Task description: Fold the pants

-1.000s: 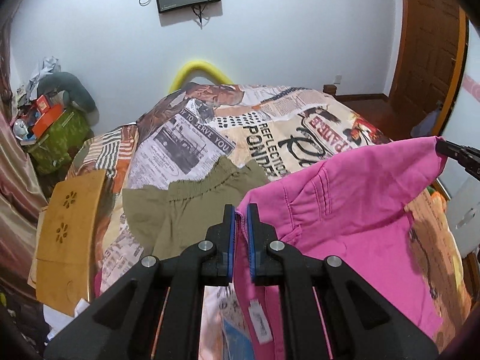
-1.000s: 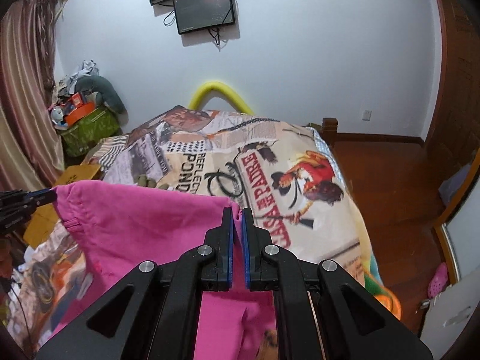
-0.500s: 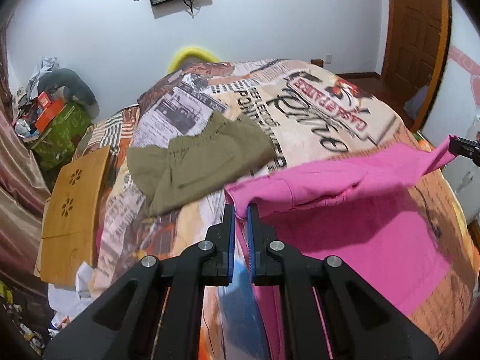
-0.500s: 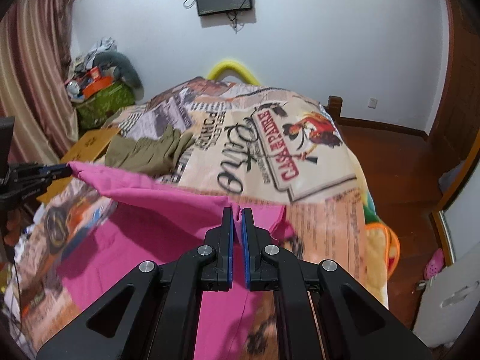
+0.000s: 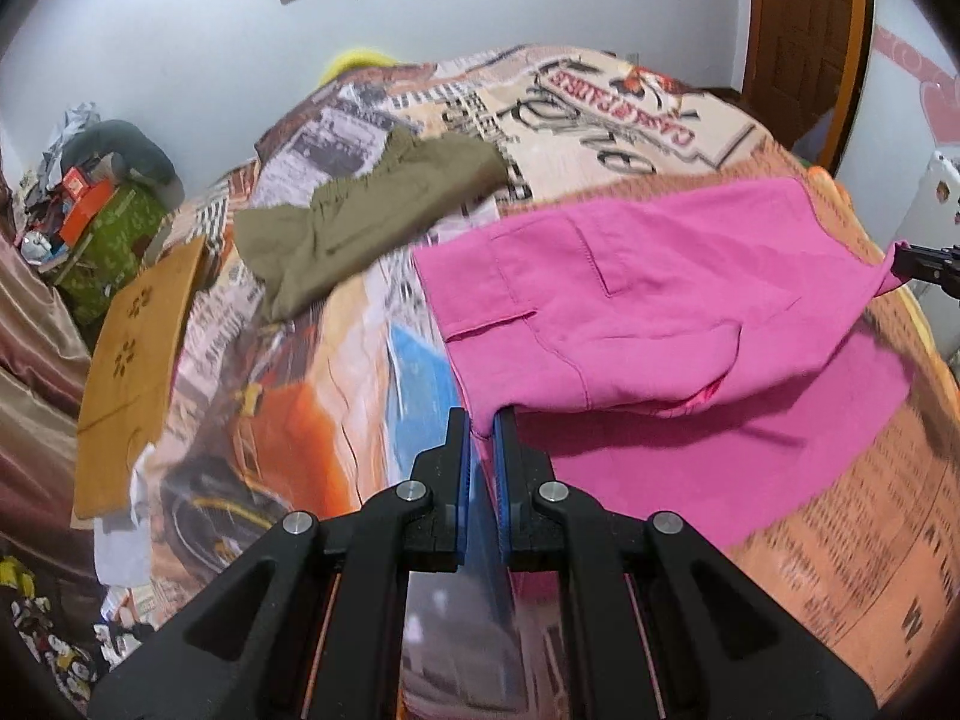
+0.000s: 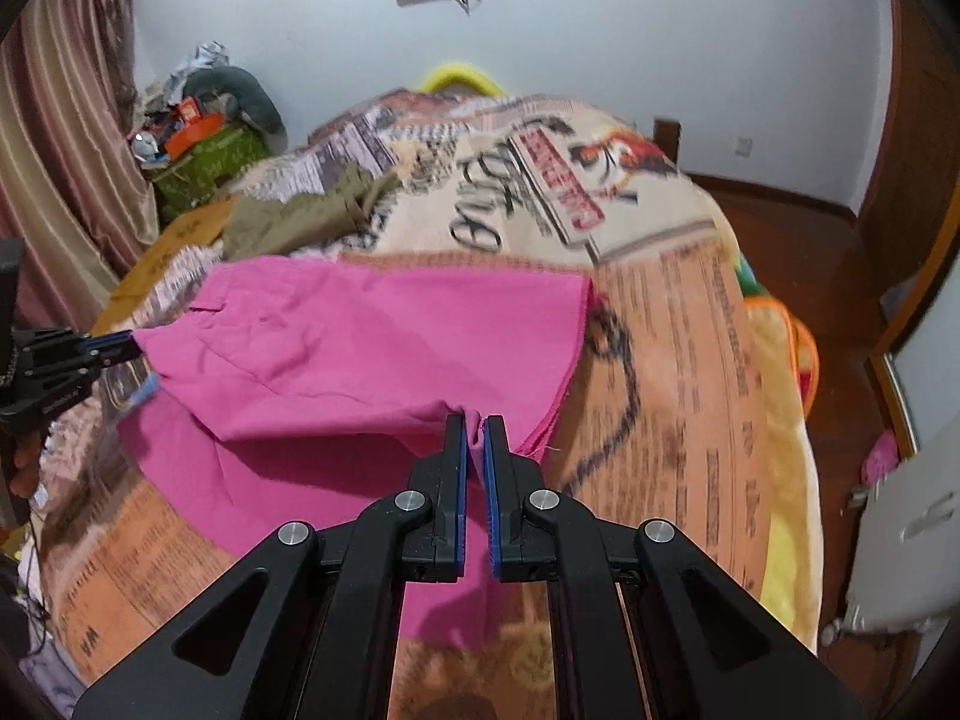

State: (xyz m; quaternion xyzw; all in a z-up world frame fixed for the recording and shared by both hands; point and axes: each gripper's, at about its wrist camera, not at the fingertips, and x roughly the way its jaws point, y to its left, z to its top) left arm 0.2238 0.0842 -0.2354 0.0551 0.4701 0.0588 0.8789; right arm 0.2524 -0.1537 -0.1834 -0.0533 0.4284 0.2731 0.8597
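Note:
The pink pants (image 5: 648, 300) lie spread across the printed bedspread (image 5: 336, 408), their far part flat on it with the pocket side up. My left gripper (image 5: 480, 420) is shut on one near corner of the pants. My right gripper (image 6: 475, 426) is shut on the other near corner of the pants (image 6: 384, 342). Both corners are held just above the bed, and the cloth sags between them over a lower layer. Each gripper also shows at the edge of the other's view, the right gripper (image 5: 924, 261) and the left gripper (image 6: 120, 345).
Olive green pants (image 5: 372, 222) lie crumpled further up the bed. A wooden board (image 5: 132, 372) leans at the bed's left side. A cluttered green box (image 5: 108, 234) stands by the wall. Wooden floor (image 6: 798, 276) and a white object (image 6: 900, 546) are to the right.
Both grippers have lowered the pink pants from hanging upright in the air down onto the bed, and the cloth now lies folded over itself.

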